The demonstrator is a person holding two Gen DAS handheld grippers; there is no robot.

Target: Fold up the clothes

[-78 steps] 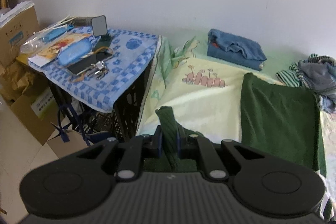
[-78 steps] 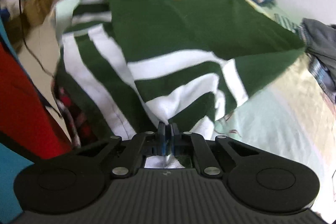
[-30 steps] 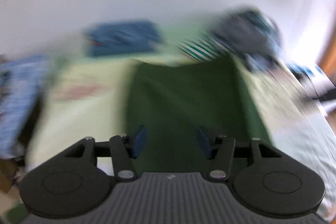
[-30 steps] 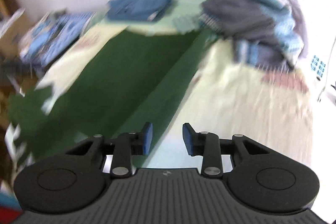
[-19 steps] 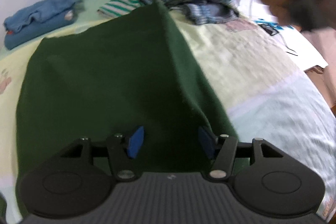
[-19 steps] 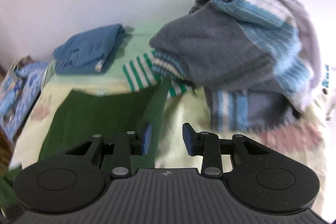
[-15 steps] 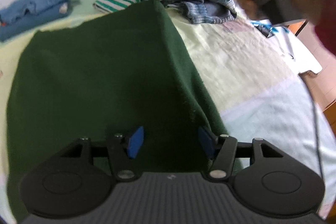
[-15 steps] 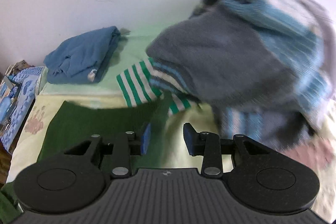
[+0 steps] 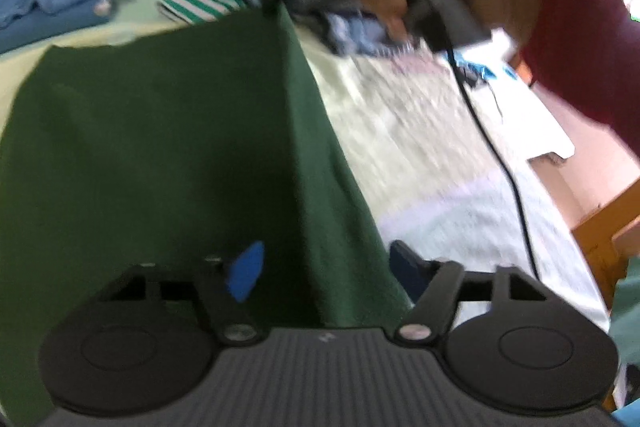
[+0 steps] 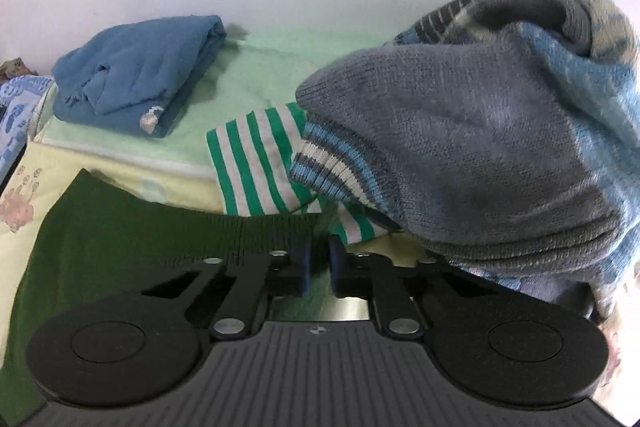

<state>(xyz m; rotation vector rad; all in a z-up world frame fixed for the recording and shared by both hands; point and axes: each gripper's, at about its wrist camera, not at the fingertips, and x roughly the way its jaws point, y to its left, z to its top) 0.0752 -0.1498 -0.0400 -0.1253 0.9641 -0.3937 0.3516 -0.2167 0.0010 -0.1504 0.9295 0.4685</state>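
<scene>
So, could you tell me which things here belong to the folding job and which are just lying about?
Job: green garment; right gripper closing on its far corner; left gripper open at its near edge.
Lying about: folded blue garment; grey-blue sweater; green-striped top.

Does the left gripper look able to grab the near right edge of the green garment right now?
Probably yes. The left gripper is open with the green garment edge lying between its fingers, and nothing sits on top of that edge.
</scene>
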